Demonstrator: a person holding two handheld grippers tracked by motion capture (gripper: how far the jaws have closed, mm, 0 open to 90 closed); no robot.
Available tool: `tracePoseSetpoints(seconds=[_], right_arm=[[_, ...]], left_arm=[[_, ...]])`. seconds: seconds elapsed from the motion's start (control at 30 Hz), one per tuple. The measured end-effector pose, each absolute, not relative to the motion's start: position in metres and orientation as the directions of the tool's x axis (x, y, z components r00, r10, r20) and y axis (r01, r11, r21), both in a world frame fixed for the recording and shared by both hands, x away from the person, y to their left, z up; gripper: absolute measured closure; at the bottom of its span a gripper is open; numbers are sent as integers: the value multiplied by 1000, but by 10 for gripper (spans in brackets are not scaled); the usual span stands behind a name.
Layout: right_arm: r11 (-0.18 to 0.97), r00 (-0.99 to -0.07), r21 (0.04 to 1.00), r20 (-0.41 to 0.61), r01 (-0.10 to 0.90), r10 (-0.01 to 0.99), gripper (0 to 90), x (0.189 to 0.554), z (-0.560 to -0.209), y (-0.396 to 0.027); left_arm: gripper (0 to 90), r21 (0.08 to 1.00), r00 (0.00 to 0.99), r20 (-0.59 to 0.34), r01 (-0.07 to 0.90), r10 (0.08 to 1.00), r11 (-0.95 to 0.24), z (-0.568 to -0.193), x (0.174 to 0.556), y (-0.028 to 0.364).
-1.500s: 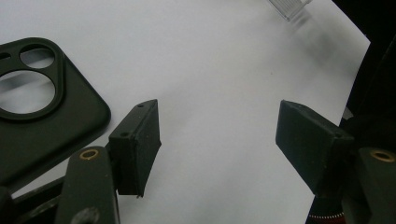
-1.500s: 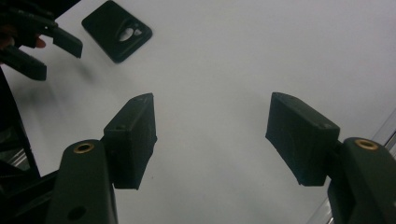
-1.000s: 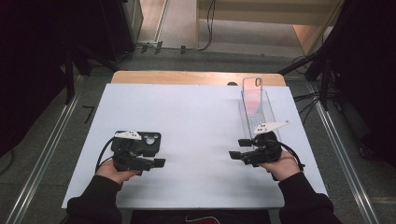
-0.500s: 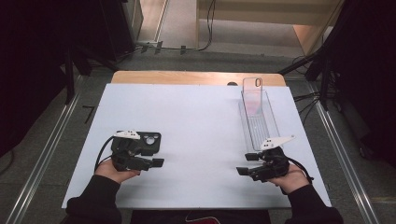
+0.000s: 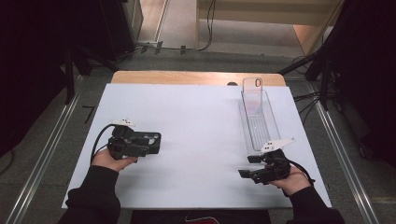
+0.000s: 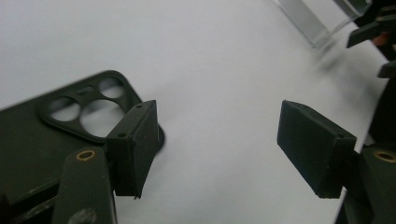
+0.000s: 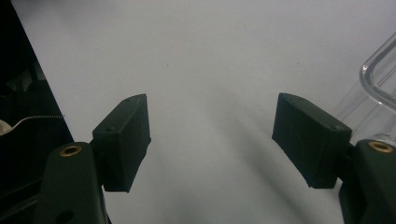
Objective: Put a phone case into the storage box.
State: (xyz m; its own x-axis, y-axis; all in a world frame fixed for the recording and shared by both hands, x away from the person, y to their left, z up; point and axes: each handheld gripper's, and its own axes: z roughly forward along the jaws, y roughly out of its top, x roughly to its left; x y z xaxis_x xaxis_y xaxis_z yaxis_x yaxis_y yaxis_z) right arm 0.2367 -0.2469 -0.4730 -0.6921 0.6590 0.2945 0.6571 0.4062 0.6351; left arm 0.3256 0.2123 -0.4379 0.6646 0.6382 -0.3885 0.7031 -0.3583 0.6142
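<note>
A black phone case [image 5: 145, 143] lies flat on the white desk [image 5: 196, 126] toward its left front, its camera cut-outs facing up; in the left gripper view the same case [image 6: 42, 140] sits at the lower left, with the round openings just behind the gripper's left finger. The left gripper [image 5: 156, 143], held in the person's left hand [image 5: 111, 159], rests low at the case, its fingers [image 6: 135, 144] spread wide apart with nothing between them; one finger overlaps the case's camera end in that view, though whether it touches the case cannot be told. To the right, a clear plastic tray [image 5: 258, 116] stands lengthwise on the desk, running from near the far edge toward the person, with a hanging tab at its far end. Its rounded near corner [image 7: 380, 84] shows at the right edge of the right gripper view. The right gripper [image 5: 249, 166], held in the right hand [image 5: 293, 179], is just in front of the tray's near end and apart from it, pointing left across the bare white surface. Its fingers [image 7: 123, 140] are also spread wide and grip nothing. Dark sleeves [image 5: 93, 196] enter from the bottom edge.
</note>
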Motion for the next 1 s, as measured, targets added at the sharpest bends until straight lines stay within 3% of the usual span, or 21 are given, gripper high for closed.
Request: tracePoseSetpoints(seconds=[0.5, 0.67, 0.8, 0.9, 1.0], right_arm=[[396, -685, 639, 294, 660, 666, 257, 237, -473, -248], [397, -689, 644, 292, 654, 664, 257, 237, -473, -248], [394, -686, 643, 294, 657, 665, 257, 238, -473, -248], [396, -690, 644, 293, 654, 662, 257, 237, -472, -248], [394, -685, 638, 299, 661, 665, 257, 237, -473, -248]], left_arm=[[330, 596, 571, -375, 752, 731, -282, -439, 375, 235], [367, 541, 525, -342, 788, 779, -293, -441, 389, 239], [463, 540, 517, -284, 782, 808, -310, -445, 400, 240], [625, 551, 510, -257, 775, 821, -309, -449, 405, 246], [848, 548, 504, -250, 777, 827, -308, -454, 410, 257]])
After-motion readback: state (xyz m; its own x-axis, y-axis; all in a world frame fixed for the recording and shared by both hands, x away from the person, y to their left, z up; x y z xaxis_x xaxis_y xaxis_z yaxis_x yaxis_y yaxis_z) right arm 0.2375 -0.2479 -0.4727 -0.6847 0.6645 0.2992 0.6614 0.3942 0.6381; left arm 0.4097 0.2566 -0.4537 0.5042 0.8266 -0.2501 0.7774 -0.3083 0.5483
